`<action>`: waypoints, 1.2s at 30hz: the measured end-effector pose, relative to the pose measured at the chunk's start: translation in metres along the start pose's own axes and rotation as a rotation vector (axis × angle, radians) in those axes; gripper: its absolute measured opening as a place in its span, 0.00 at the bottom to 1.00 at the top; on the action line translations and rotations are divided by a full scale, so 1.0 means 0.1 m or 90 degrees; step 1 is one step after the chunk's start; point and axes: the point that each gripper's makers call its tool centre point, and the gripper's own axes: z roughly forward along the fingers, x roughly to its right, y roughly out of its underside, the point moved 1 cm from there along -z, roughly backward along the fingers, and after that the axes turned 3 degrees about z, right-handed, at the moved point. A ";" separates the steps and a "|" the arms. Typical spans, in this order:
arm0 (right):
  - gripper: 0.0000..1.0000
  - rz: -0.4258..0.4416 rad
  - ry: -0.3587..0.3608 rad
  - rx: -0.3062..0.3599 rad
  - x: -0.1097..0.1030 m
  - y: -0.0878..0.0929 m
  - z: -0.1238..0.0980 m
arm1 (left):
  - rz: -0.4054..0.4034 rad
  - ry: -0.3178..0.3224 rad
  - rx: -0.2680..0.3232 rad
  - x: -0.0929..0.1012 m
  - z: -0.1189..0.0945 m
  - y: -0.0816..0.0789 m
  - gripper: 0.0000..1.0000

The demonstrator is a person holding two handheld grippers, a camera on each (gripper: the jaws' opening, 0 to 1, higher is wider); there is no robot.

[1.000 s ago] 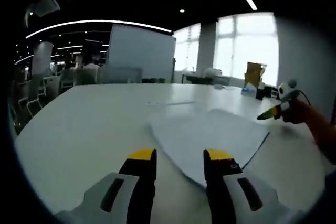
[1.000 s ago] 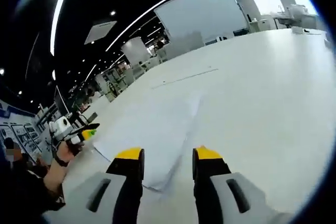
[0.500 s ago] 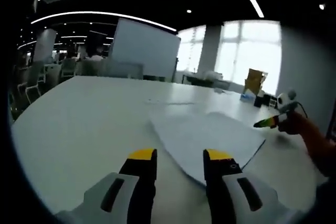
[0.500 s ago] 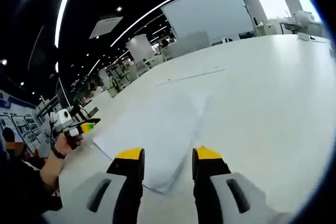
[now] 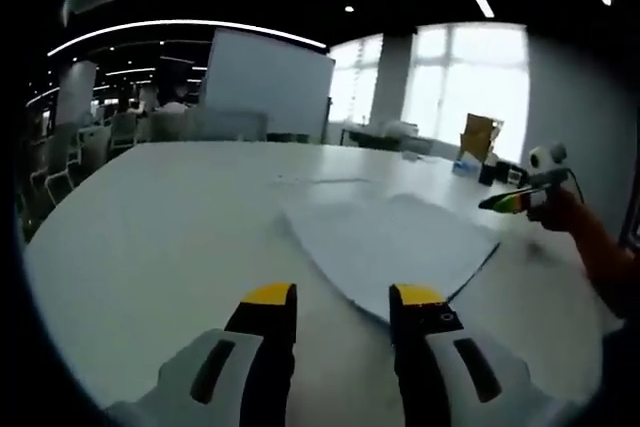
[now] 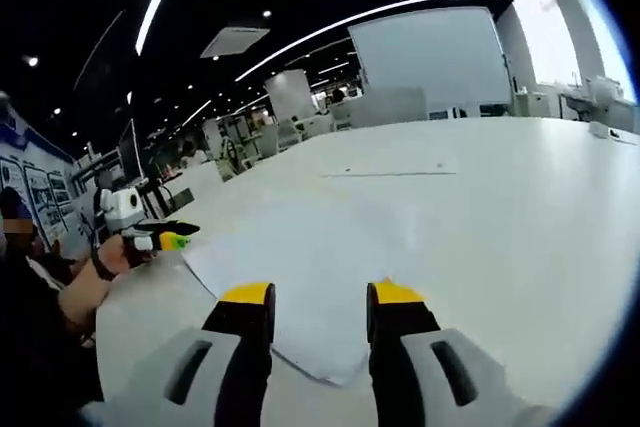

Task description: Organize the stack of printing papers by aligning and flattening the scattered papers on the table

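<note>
We approach the papers (image 5: 395, 245) on the desk (image 5: 150, 237) — nothing gripped yet.
Left tool (image 5: 343, 299) and right tool (image 6: 318, 299) stand spread, empty; next we should press the loose sheets flat.

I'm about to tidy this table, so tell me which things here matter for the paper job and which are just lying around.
For the job:
stack of papers
left gripper
right gripper
white table

Just lying about:
whiteboard
brown box by the window
chairs

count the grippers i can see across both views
2. The left gripper rises from the bottom of the left gripper view, near the paper stack; it reappears at the left in the right gripper view. The right gripper likewise, seen small at right in the left gripper view.
</note>
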 end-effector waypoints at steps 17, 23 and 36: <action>0.35 -0.075 -0.026 -0.035 -0.16 0.09 0.17 | 0.027 0.012 -0.004 0.01 -0.17 0.03 0.41; 0.35 -0.076 -0.014 -0.036 -0.09 0.11 0.09 | 0.040 0.018 -0.010 -0.02 -0.23 0.03 0.44; 0.36 -0.072 -0.018 -0.023 -0.09 0.01 0.11 | 0.082 0.017 -0.032 0.01 -0.24 0.11 0.52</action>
